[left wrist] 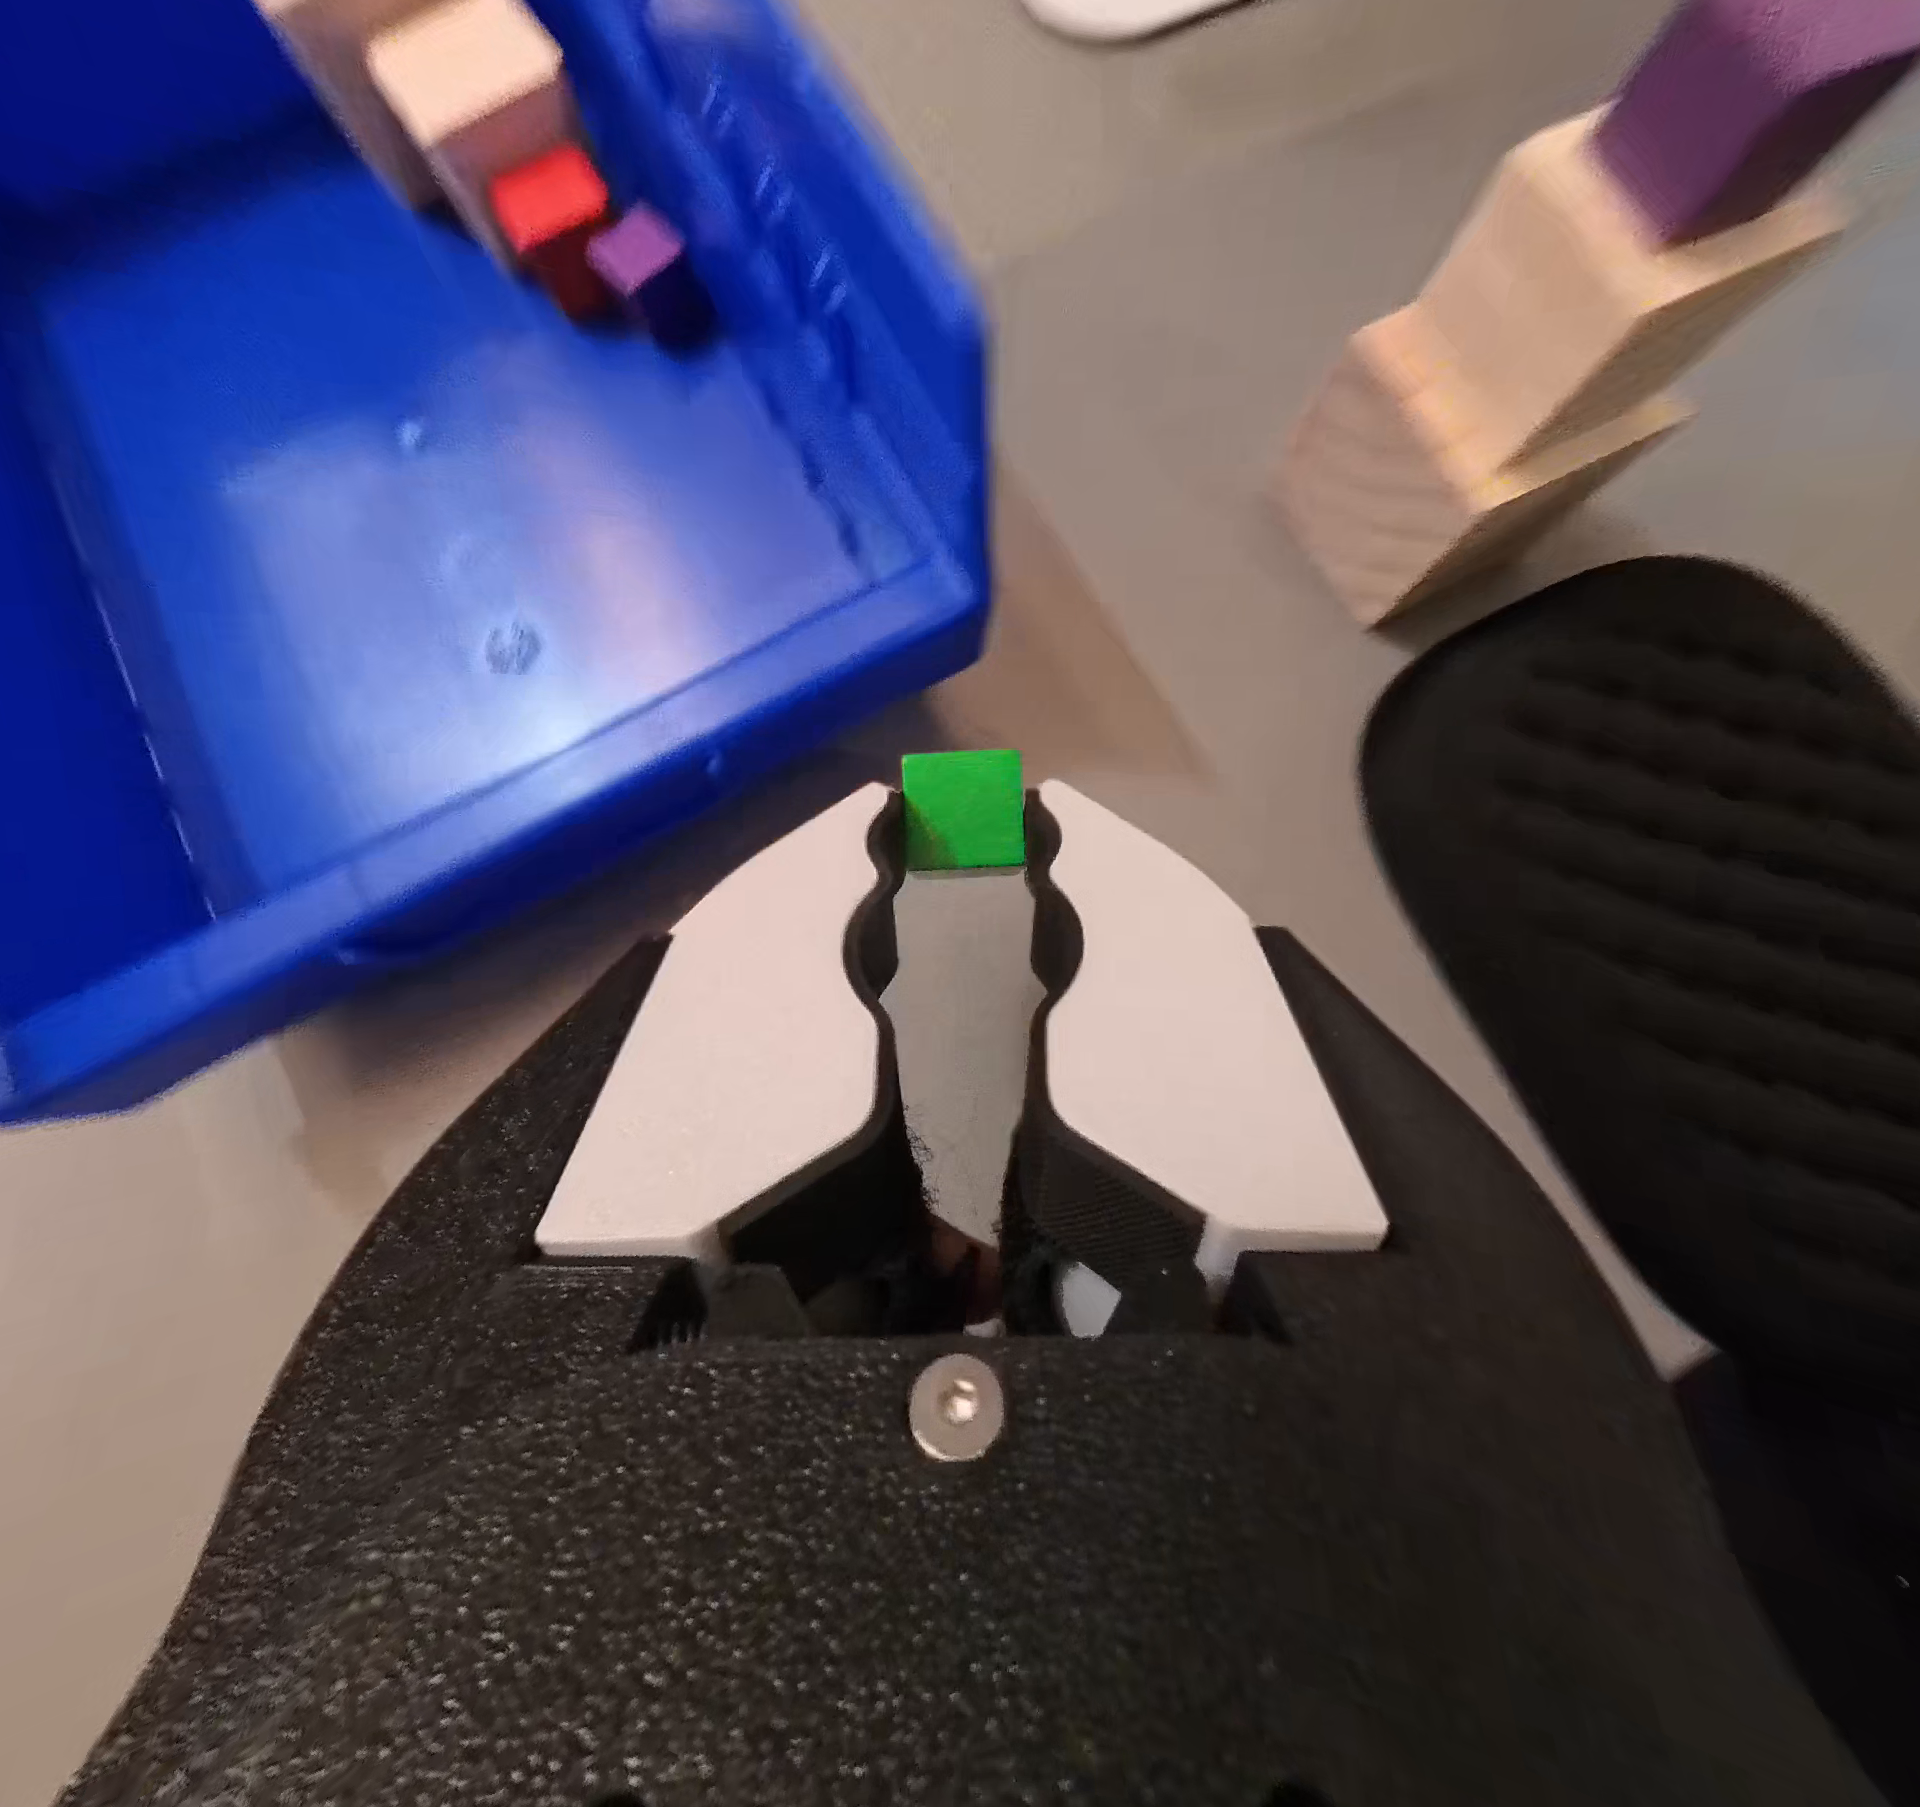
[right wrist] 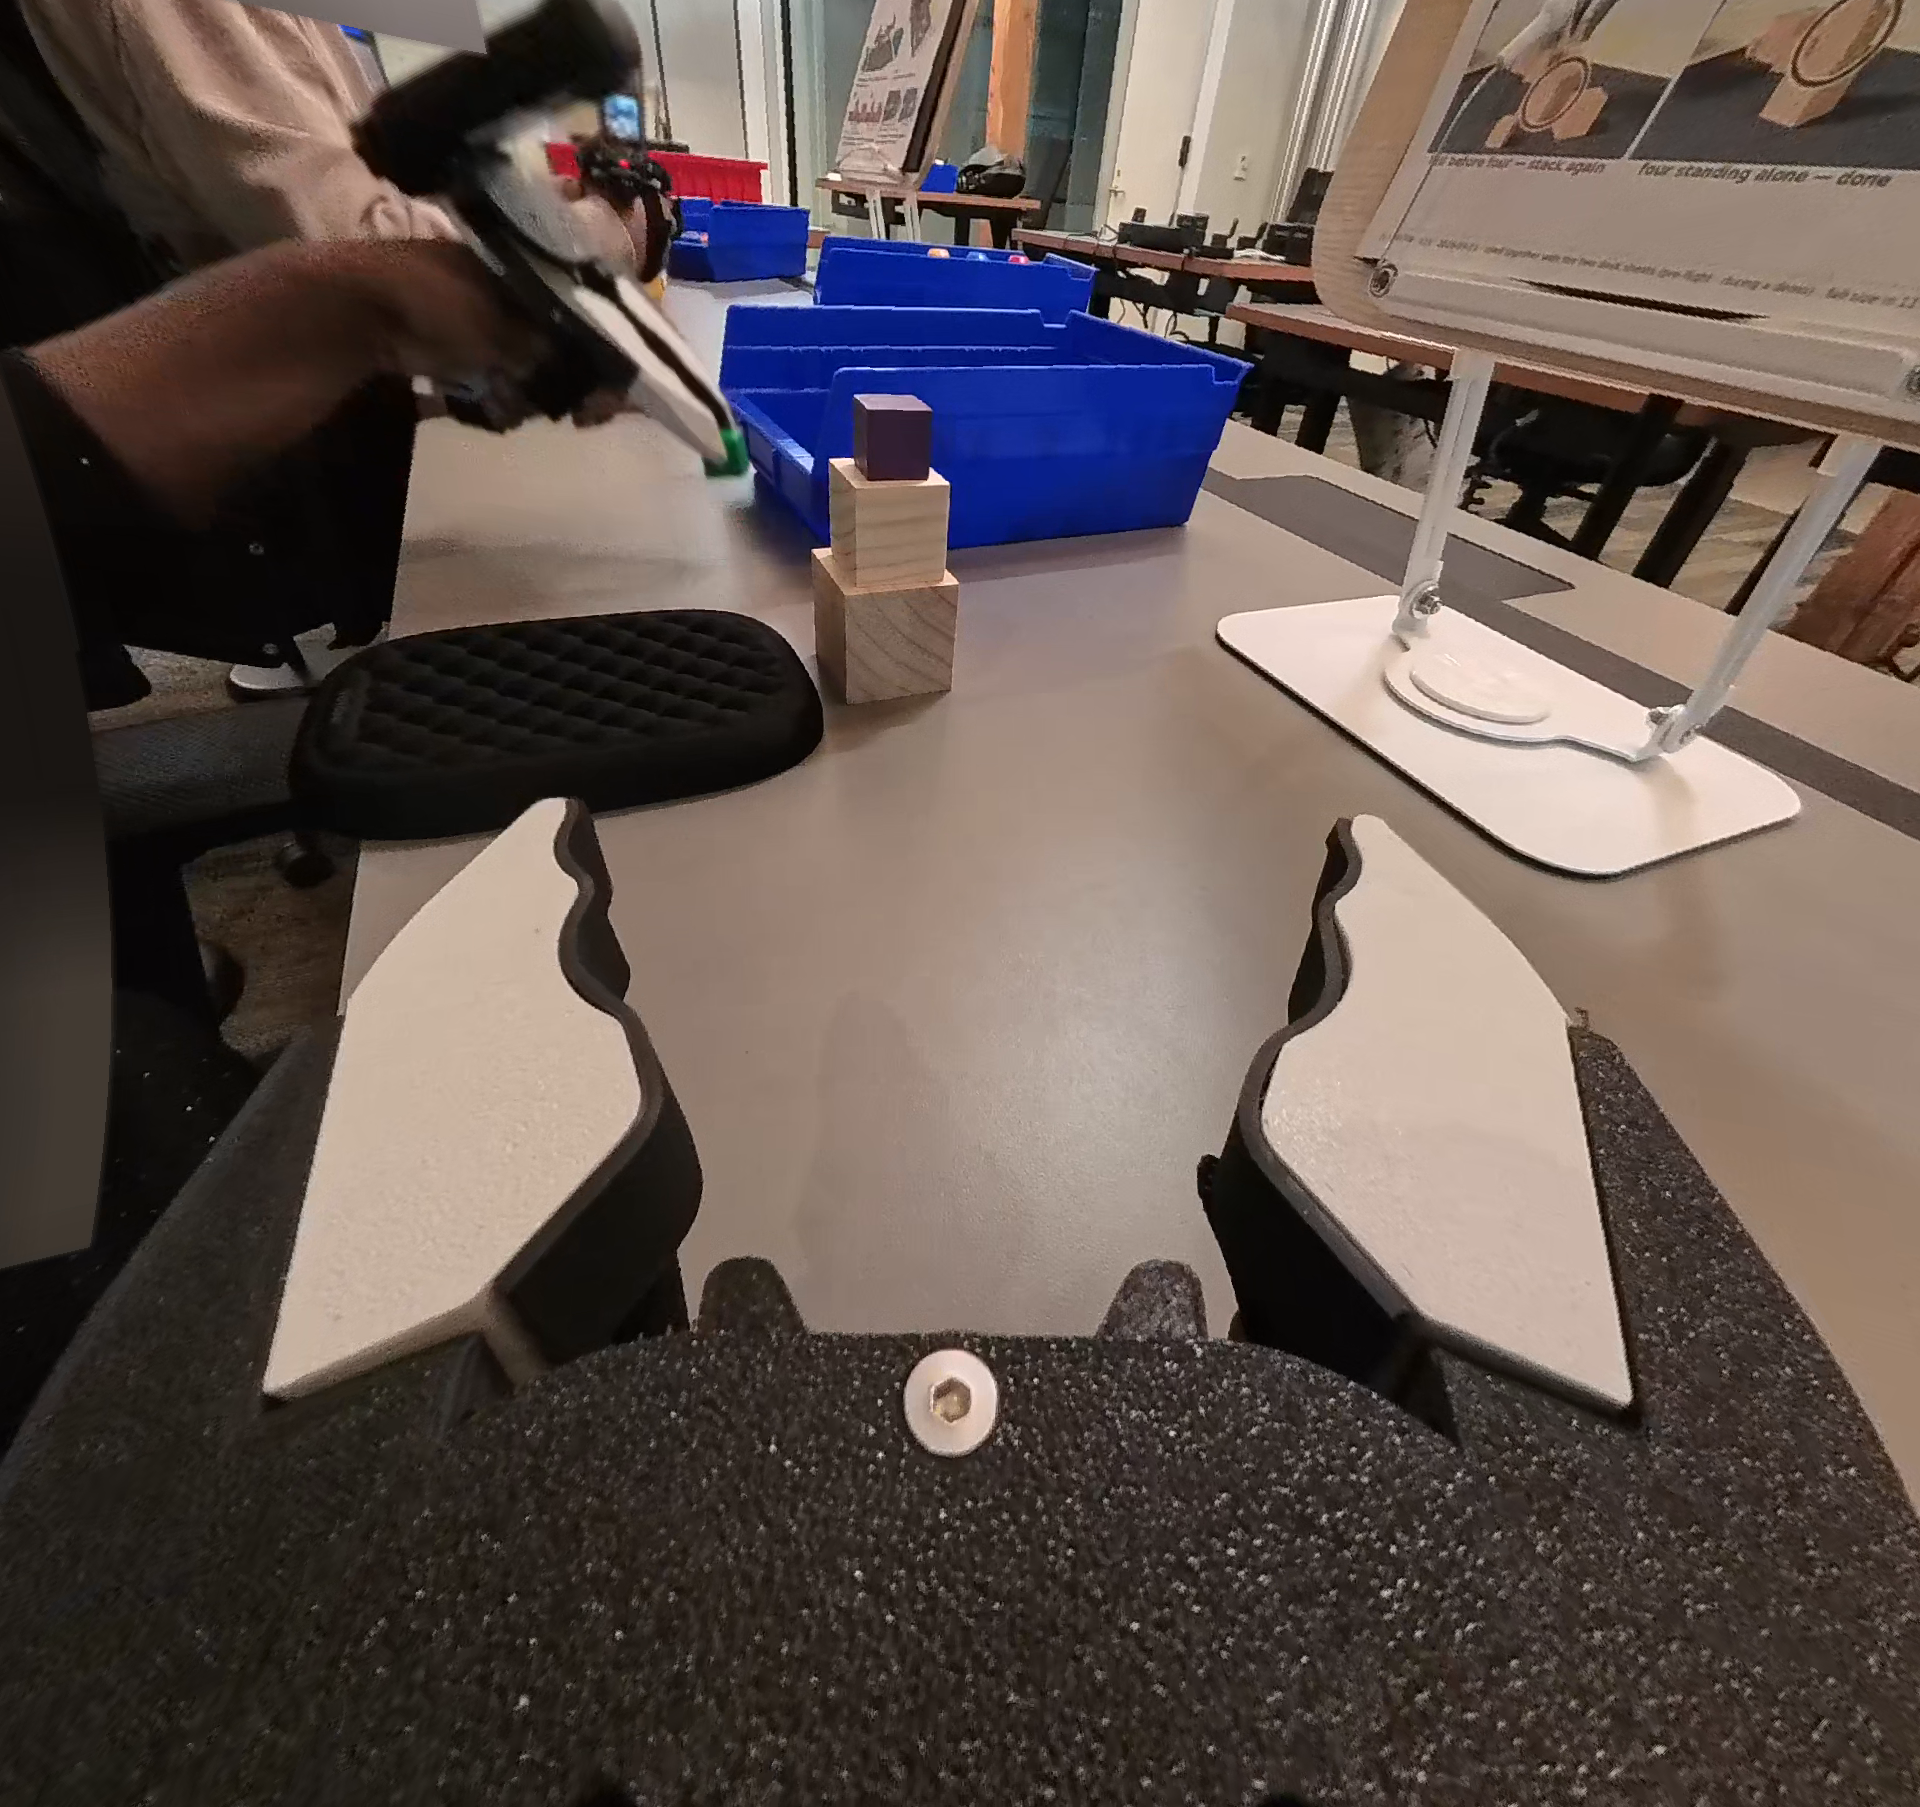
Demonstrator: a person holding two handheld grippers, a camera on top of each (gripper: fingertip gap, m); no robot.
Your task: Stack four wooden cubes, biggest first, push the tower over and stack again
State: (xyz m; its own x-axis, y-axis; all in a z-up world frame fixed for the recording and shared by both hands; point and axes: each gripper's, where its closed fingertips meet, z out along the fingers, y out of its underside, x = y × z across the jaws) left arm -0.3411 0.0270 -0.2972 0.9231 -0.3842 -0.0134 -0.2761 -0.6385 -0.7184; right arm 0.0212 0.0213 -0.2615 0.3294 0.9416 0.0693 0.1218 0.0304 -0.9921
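My left gripper is shut on a small green cube, both pads pressed on its sides, just in front of the blue bin. The right wrist view shows the same: the left gripper holds the green cube beside the bin. Inside the bin lie pale wooden blocks, a red cube and a small purple cube. A stack of two wooden blocks topped by a purple cube stands on the table. My right gripper is open and empty, low over the table.
A black padded rest lies at the table's left edge, also in the left wrist view. A white stand base carries a picture board at the right. More blue bins stand farther back. A person's sleeve is at left. The grippers' ends are close to 40 centimeters from one another.
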